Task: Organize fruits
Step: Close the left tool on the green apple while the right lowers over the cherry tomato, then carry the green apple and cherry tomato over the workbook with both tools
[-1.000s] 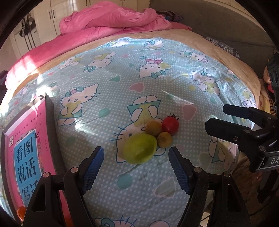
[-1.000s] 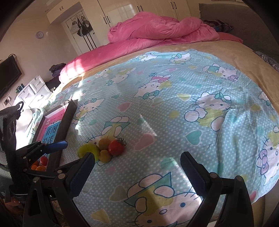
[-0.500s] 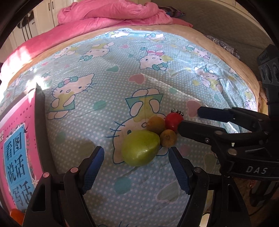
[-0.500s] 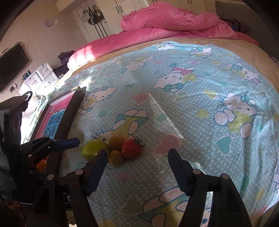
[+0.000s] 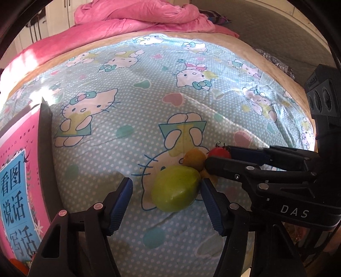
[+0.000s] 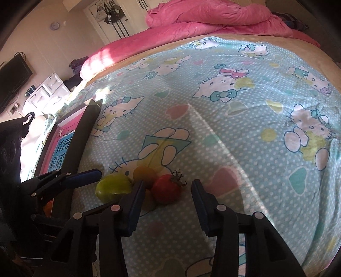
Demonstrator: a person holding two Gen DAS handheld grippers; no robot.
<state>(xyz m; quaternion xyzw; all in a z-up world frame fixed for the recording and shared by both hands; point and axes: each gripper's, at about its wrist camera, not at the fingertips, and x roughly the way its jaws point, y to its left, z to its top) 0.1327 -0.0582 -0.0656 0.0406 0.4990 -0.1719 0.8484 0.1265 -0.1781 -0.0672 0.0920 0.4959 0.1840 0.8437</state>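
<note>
A small heap of fruit lies on the cartoon-cat bedsheet (image 5: 149, 102). A large green fruit (image 5: 177, 188) sits between the fingers of my left gripper (image 5: 165, 184). Its jaws are closing: the right pad is at the fruit's side, the left pad still apart. A red tomato (image 6: 166, 190) with a green stalk lies between the fingers of my right gripper (image 6: 168, 185). Those jaws are also closing, with gaps on both sides. Two small yellow-brown fruits (image 5: 194, 158) (image 6: 143, 173) lie against the tomato and the green fruit, one partly hidden.
A dark-walled box (image 5: 45, 132) holding a pink picture book (image 5: 17, 191) and some orange fruit (image 6: 48, 207) stands at the left. A pink duvet (image 5: 138, 12) is piled at the bed's far end. White drawers (image 6: 46, 89) and a TV (image 6: 12, 74) stand beyond the bed.
Both grippers have come down closer to the fruit heap. The right jaws narrowed a lot around the tomato. The left jaws narrowed around the green fruit.
</note>
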